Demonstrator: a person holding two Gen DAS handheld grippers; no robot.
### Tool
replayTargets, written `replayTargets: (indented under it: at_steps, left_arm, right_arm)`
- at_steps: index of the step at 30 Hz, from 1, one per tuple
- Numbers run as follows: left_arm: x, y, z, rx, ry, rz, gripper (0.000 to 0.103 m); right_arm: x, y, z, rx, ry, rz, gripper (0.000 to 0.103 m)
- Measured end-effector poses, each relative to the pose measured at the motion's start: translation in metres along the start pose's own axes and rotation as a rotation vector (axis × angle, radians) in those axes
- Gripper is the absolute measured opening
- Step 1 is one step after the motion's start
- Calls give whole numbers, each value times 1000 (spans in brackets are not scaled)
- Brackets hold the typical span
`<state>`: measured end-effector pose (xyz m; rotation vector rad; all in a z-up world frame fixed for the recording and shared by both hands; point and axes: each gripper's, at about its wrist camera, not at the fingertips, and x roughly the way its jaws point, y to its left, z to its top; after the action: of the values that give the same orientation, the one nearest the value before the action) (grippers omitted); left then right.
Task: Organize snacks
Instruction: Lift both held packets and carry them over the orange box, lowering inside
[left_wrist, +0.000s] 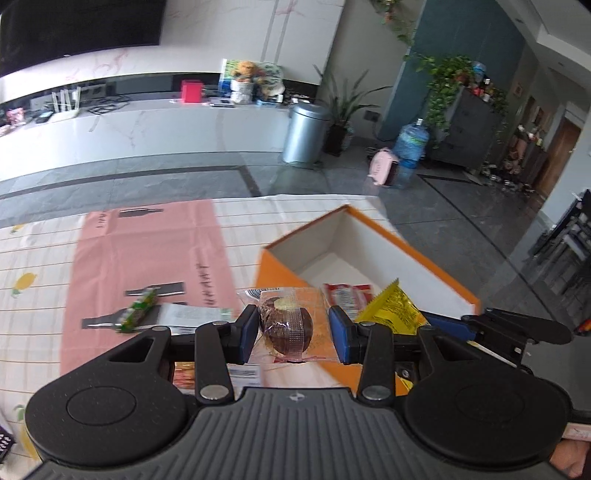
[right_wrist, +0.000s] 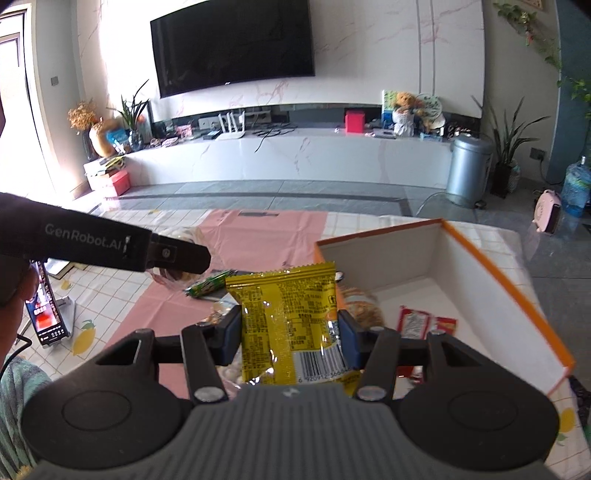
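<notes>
My left gripper (left_wrist: 293, 330) is shut on a brown chocolate cake in a clear wrapper (left_wrist: 288, 325), held above the table beside the orange box (left_wrist: 424, 258). My right gripper (right_wrist: 290, 332) is shut on a yellow snack packet (right_wrist: 288, 317), held upright by the box's left wall (right_wrist: 517, 280); the packet also shows in the left wrist view (left_wrist: 391, 308). Red packets (right_wrist: 415, 321) lie inside the white-lined box. A green candy bar (left_wrist: 138, 310) lies on the pink mat (left_wrist: 147, 251).
The table has a checked lemon-print cloth (left_wrist: 33, 258). More wrapped snacks lie under the grippers (right_wrist: 362, 306). A phone on a stand (right_wrist: 48, 317) sits at the table's left. A silver bin (left_wrist: 306, 133) stands on the floor beyond.
</notes>
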<state>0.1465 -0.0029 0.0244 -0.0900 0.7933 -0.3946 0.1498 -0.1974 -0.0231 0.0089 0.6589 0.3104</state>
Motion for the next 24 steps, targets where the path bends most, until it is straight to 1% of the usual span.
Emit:
replayTargets:
  at_steps: [4, 6, 8, 10, 14, 19, 24]
  left_arm:
    - [10, -33, 11, 63, -4, -34, 46]
    - [19, -46, 18, 77, 2, -60, 46]
    - [31, -60, 24, 95, 18, -87, 46]
    - [46, -73, 29, 129, 32, -93, 46]
    - [75, -99, 35, 214, 62, -116, 46]
    - [117, -115, 39, 270, 110, -140, 46]
    - [160, -123, 39, 316, 169, -131, 46]
  right_arm:
    - [-19, -33, 6, 25, -8, -44, 51]
    - [-26, -49, 10, 26, -3, -70, 51]
    - [-28, -64, 14, 19, 12, -90, 51]
    - [-25, -81, 17, 18, 39, -113, 51]
    - [-14, -113, 18, 15, 101, -158, 51]
    - [16, -153, 17, -6, 191, -221, 51]
    - [46, -173, 15, -60, 265, -247, 51]
